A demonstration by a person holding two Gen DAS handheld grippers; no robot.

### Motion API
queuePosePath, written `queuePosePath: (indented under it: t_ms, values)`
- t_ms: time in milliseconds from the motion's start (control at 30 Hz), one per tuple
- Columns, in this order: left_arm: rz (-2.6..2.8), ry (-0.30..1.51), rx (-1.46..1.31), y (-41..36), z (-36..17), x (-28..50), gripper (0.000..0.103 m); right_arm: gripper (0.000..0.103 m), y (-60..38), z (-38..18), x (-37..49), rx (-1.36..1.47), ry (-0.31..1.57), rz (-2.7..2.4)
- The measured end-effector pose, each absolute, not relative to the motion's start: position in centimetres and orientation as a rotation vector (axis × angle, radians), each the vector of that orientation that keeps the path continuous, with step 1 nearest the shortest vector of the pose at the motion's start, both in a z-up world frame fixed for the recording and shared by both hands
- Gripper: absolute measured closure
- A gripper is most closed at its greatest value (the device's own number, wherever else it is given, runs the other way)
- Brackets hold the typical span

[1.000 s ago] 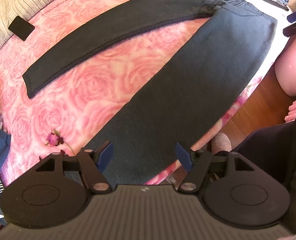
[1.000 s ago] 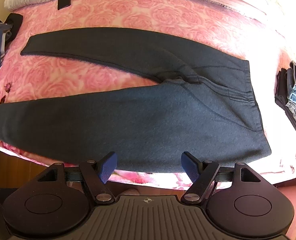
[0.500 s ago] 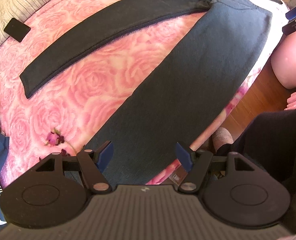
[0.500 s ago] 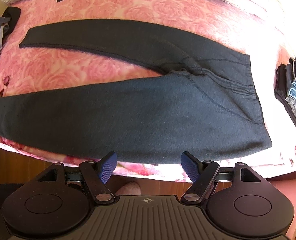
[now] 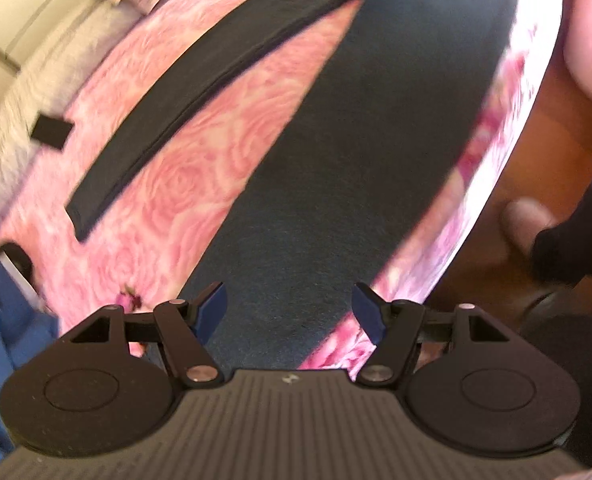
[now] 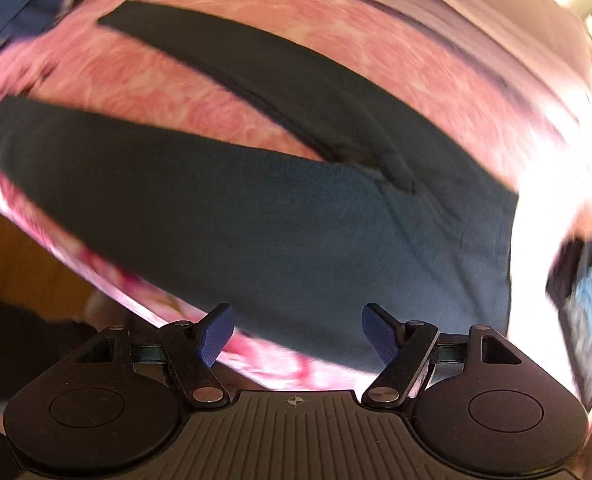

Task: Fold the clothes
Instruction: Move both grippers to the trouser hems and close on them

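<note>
Dark grey trousers lie flat on a pink rose-patterned bed, legs spread in a V. My left gripper is open and empty, just above the cuff end of the near leg. In the right wrist view the trousers fill the middle, with the waistband at the right. My right gripper is open and empty, over the near edge of the seat area. Both views are blurred by motion.
A black flat object lies at the bed's far left. Blue clothing sits at the left edge. A stack of folded clothes lies at the right. Wooden floor and the person's foot are beside the bed.
Both grippers have moved closer to the trousers and swung, so both views are now blurred. Both stay open and empty.
</note>
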State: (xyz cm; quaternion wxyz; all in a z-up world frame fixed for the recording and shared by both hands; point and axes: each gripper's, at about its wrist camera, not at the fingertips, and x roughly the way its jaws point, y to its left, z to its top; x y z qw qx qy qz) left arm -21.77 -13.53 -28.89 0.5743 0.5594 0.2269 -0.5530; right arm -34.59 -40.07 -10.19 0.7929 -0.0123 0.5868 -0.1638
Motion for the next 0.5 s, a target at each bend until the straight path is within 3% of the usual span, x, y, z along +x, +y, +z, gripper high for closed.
queuePosePath:
  t_ms: [400, 500]
  values:
    - [-1.161, 0.275, 1.575, -14.3, -37.6, -26.2, 0.048, 0.029, -45.2, -16.8, -40.7, -0.179, 1.214, -0.264]
    - [-1.154, 0.204, 1.616, -14.6, -38.2, -26.4, 0.045, 0.029, -45.6, -17.4, -41.8, -0.207, 1.213, -0.269]
